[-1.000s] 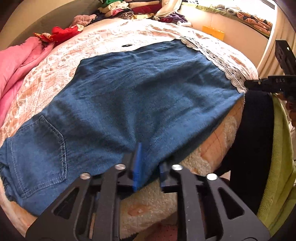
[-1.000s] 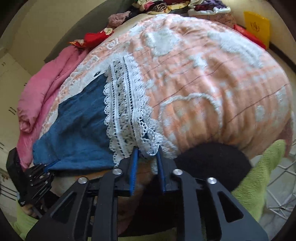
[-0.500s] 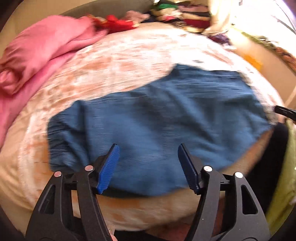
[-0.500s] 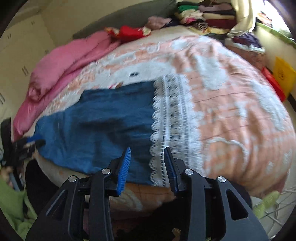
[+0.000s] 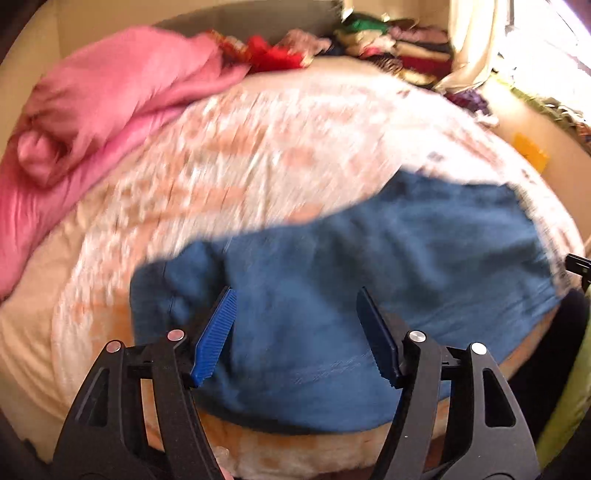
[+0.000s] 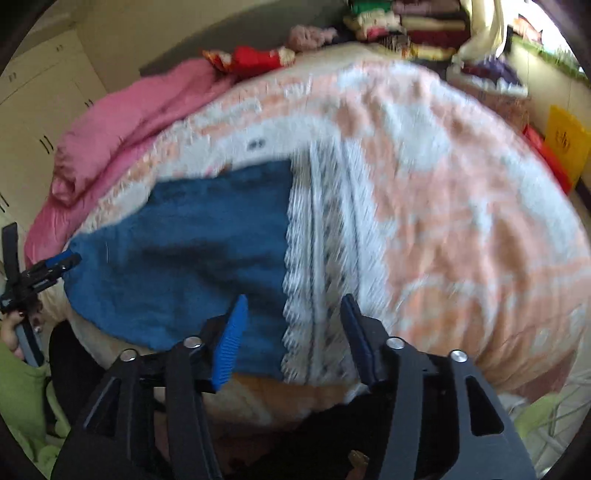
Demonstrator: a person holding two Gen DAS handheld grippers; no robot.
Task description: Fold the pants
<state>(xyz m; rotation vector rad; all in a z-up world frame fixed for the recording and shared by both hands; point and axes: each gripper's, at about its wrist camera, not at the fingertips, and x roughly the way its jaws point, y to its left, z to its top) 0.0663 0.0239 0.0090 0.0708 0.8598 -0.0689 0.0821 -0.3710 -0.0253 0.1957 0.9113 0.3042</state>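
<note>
Blue denim pants (image 5: 369, 280) lie flat across the near edge of the bed, with a white lace hem (image 6: 317, 266) at their right end. My left gripper (image 5: 297, 332) is open and empty, hovering above the waist end of the pants. My right gripper (image 6: 291, 336) is open and empty above the lace hem and the blue cloth (image 6: 192, 258). The left gripper also shows at the far left of the right wrist view (image 6: 40, 273). Both views are motion-blurred.
The bed has a peach and white patterned blanket (image 6: 461, 221). A pink quilt (image 5: 96, 110) is bunched at the left. Stacks of folded clothes (image 6: 413, 26) sit at the back. A yellow box (image 6: 565, 144) stands at the right. Green cloth (image 5: 569, 398) hangs at the near edge.
Both grippers have let go of the pants, opened wide and pulled back and up. The left gripper has swung toward the waist end; the pants now lie flat.
</note>
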